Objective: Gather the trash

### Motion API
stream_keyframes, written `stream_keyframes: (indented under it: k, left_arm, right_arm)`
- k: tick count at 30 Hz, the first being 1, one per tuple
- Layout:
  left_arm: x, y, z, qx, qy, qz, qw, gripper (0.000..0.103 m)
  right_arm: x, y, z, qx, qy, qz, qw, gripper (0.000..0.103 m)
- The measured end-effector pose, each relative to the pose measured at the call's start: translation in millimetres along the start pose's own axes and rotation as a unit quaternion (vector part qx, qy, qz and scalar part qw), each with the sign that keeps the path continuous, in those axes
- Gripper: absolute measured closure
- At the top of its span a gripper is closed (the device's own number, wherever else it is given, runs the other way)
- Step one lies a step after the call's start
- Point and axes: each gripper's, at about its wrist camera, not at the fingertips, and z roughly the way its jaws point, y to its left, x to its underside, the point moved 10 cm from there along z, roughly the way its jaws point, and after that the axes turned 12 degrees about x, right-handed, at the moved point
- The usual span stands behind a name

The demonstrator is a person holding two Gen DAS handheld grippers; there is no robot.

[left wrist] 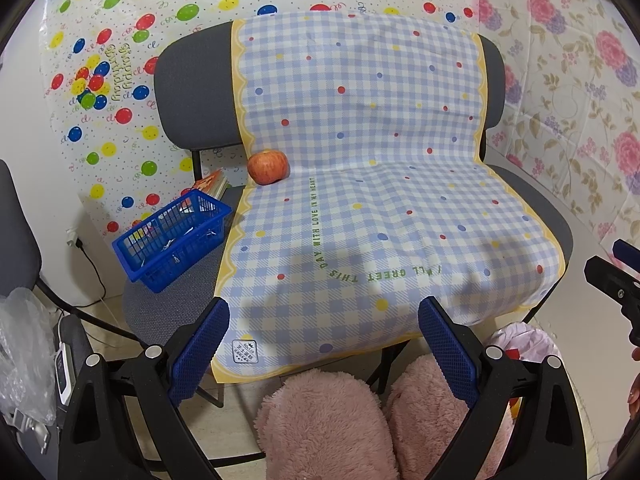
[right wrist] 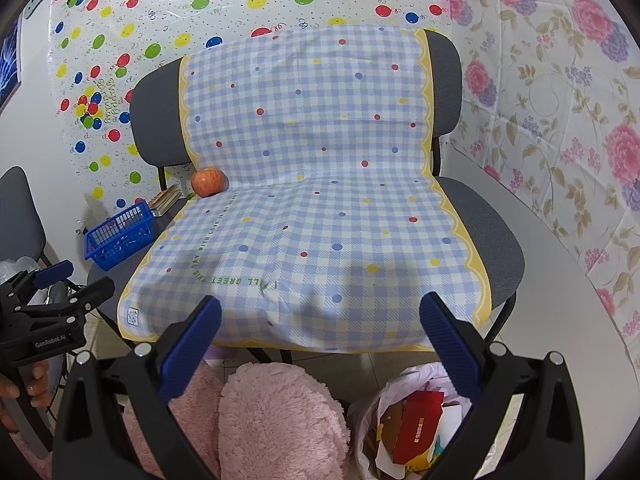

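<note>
— Apparently cleared: checked cloth fills centre frame; only an apple sits left of centre.
— Trash bag, lower right. Left gripper and right gripper both spread, empty; check the blue basket next.

Left gripper: jaws spread wide, blue pads facing each other, nothing between them. Right gripper: jaws likewise spread wide, nothing held. Both point forward, level with each other, side by side and apart. Person's left hand grips the left handle; knees in pink fleece sit below both grippers
</note>
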Motion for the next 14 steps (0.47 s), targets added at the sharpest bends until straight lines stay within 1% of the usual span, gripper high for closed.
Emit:
stream_keyframes:
  k: [6,10,13,14]
  left_arm:
    - [0,5,5,-0.005,-0.011,0.005,0.9999,0.009]
    - [0,9,28,-0.011,0.007,0.005,0.9999,0.009]
    - [4,10,45,0.01,0.028,-0.003,0.9996,0.009]
    - [6,11,52,0.023,0.035,-0.01,0.9991,0.007]
  right_arm:
    - [1,-5,14,-0.004,0.011,0.004,1.0,0.006]
    - [-5,-14,39,0.004,0.016,0.005,1.0,0.006]
    - [-14,-24,78,0.015,0.02,-0.001,1.0,0.006]
    - [-17,-29,93,0.02,0.023,-0.004,1.0,0.006]
